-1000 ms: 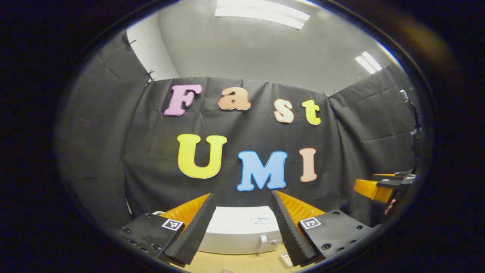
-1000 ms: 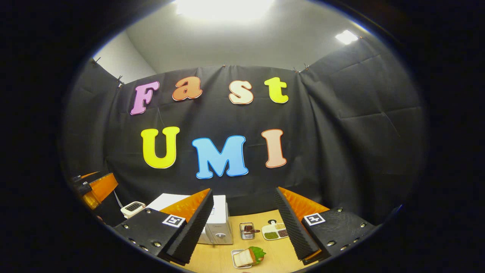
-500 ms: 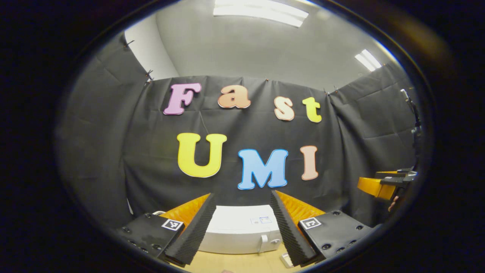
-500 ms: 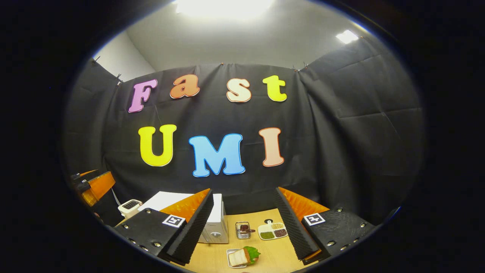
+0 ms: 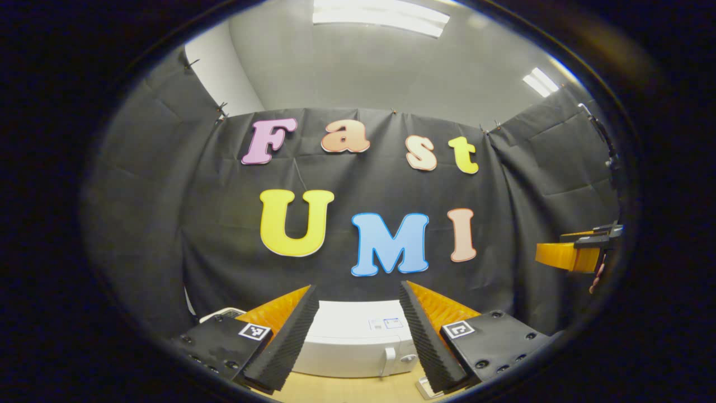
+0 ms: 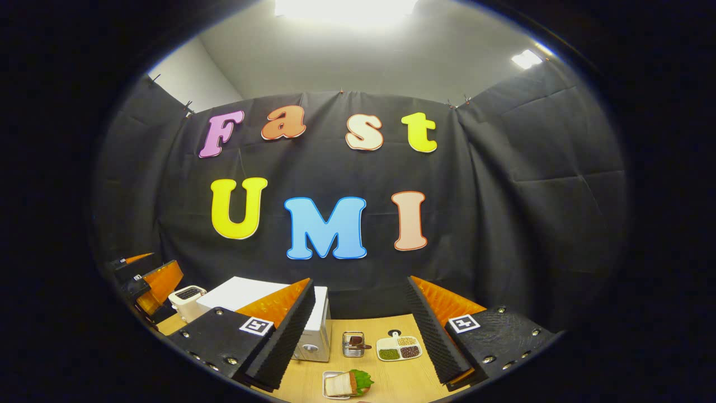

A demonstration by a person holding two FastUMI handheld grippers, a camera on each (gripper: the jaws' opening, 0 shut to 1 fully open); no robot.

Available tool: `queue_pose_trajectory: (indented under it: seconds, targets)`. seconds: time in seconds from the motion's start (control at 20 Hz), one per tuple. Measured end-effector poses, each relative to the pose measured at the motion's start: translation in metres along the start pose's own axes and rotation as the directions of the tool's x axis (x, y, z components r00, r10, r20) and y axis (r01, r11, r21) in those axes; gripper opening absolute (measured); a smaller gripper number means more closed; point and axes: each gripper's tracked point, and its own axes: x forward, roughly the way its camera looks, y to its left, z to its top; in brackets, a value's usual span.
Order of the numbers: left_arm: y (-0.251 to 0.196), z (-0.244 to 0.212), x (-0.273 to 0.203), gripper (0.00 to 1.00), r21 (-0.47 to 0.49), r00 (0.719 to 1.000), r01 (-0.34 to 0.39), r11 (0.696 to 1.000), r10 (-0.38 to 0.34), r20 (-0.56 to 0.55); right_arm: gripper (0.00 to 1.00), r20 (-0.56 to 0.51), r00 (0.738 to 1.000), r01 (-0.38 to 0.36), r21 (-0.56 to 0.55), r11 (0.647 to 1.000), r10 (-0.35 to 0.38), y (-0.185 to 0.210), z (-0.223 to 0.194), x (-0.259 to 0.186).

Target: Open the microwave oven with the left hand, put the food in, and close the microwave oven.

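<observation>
One microwave oven [image 5: 352, 344] is sitting on the wooden table [image 6: 411, 378], white, with its door closed, seen directly ahead between the left gripper [image 5: 358, 327] fingers in the left gripper view. In the right gripper view the same oven [image 6: 313, 330] is standing at the table's left, partly hidden behind that gripper's near finger. One portion of food [image 6: 344, 384], a sandwich with a green leaf on a small tray, is lying on the table in front of the oven, apart from it. The left gripper is holding its fingers spread wide with nothing between them. The right gripper [image 6: 361, 330] is likewise hanging released and empty above the table. Other items counted: one toaster [image 6: 187, 295] left of the oven, one small metal holder [image 6: 352, 344] and one divided dish [image 6: 398, 348] of beans just beside each other, behind the food. The right gripper [image 5: 570, 254] is also showing at the far right of the left gripper view.
</observation>
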Motion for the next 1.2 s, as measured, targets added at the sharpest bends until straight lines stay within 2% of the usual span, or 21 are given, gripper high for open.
queue_pose_trajectory:
  seconds: [0.15, 0.2, 0.35, 0.4, 0.5, 0.55, 0.8, 0.95, 1.0, 1.2]
  targets:
    - [-0.017, -0.051, 0.017, 0.96, 0.001, 0.998, 0.013, 1.0, -0.013, -0.062, 0.98, -0.028, 0.999, -0.025, 0.011, 1.0, 0.025, -0.005, -0.012, 0.013]
    - [-0.023, -0.071, 0.021, 0.94, 0.005, 0.996, 0.023, 1.0, -0.022, -0.087, 0.98, -0.033, 0.999, -0.029, 0.013, 0.999, 0.029, -0.008, -0.014, 0.017]
    - [-0.036, -0.116, 0.037, 0.99, 0.019, 0.991, 0.042, 0.999, -0.039, -0.129, 0.98, -0.044, 0.999, -0.032, 0.003, 0.999, 0.032, -0.015, -0.022, 0.026]
    - [-0.042, -0.132, 0.04, 0.94, 0.028, 0.989, 0.047, 0.999, -0.043, -0.144, 0.98, -0.049, 0.998, -0.033, -0.001, 0.999, 0.033, -0.016, -0.026, 0.029]
    - [-0.052, -0.163, 0.051, 0.99, 0.051, 0.981, 0.063, 0.997, -0.053, -0.189, 0.98, -0.069, 0.997, -0.037, -0.009, 0.999, 0.036, -0.018, -0.034, 0.031]
    - [-0.056, -0.181, 0.055, 0.96, 0.063, 0.976, 0.071, 0.995, -0.056, -0.212, 0.98, -0.078, 0.996, -0.038, -0.014, 0.999, 0.037, -0.02, -0.038, 0.031]
    - [-0.071, -0.26, 0.088, 0.96, 0.035, 0.942, 0.091, 0.995, -0.074, -0.327, 0.95, -0.117, 0.993, -0.034, -0.038, 0.999, 0.029, -0.03, -0.052, 0.031]
    - [-0.079, -0.299, 0.103, 0.96, 0.054, 0.918, 0.111, 0.992, -0.082, -0.388, 0.95, -0.134, 0.991, -0.019, -0.047, 0.999, 0.013, -0.039, -0.059, 0.033]
    - [-0.08, -0.312, 0.108, 0.96, 0.056, 0.91, 0.114, 0.992, -0.082, -0.406, 0.98, -0.141, 0.99, -0.013, -0.051, 0.999, 0.006, -0.043, -0.062, 0.034]
    - [-0.076, -0.345, 0.129, 0.9, 0.032, 0.894, 0.074, 0.997, -0.052, -0.446, 0.98, -0.164, 0.986, 0.009, -0.058, 0.998, -0.019, -0.055, -0.069, 0.037]
